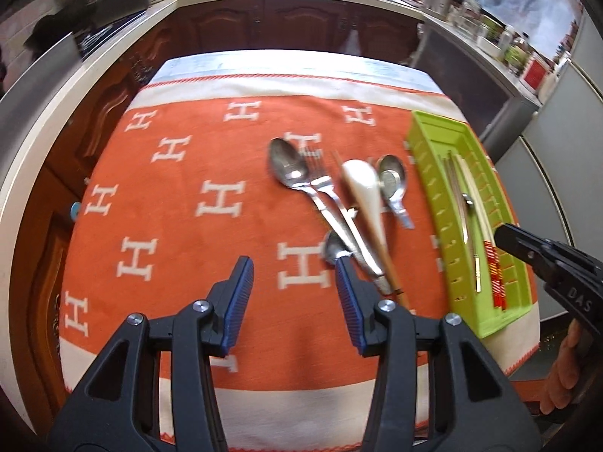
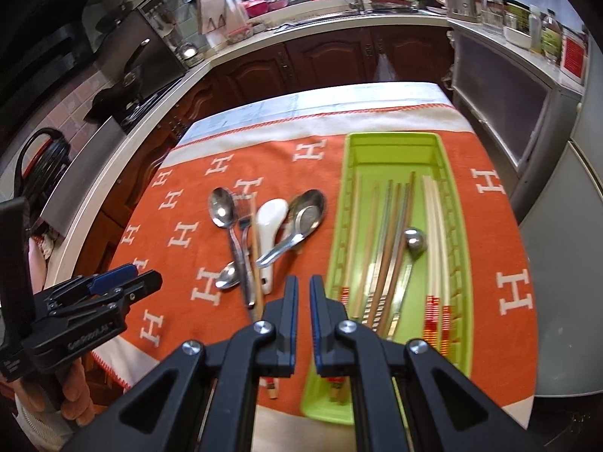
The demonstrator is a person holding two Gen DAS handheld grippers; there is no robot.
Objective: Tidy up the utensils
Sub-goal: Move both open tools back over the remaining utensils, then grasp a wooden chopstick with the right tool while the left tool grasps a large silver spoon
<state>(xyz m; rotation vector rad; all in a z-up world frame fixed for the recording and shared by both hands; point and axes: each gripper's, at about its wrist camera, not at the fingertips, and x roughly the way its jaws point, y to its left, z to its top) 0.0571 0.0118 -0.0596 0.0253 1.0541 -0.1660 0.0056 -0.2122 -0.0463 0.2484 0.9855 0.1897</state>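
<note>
Currently the loose utensils [image 2: 252, 241] lie piled just left of the green tray [image 2: 452, 203], handles crossing. Steel spoons look slick and stiff; the white ceramic spoon [image 2: 269, 222] seems chippable, so grab handles near the ends. Left gripper [image 1: 294, 275] is spread, empty; right gripper [image 2: 303, 293] pressed together, empty. Cloth left of the tray is open room; its low wall needs clearing.

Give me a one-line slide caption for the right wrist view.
Shut right hand-held gripper above the green tray holding chopsticks and a spoon; more utensils wait on the orange cloth.
</note>
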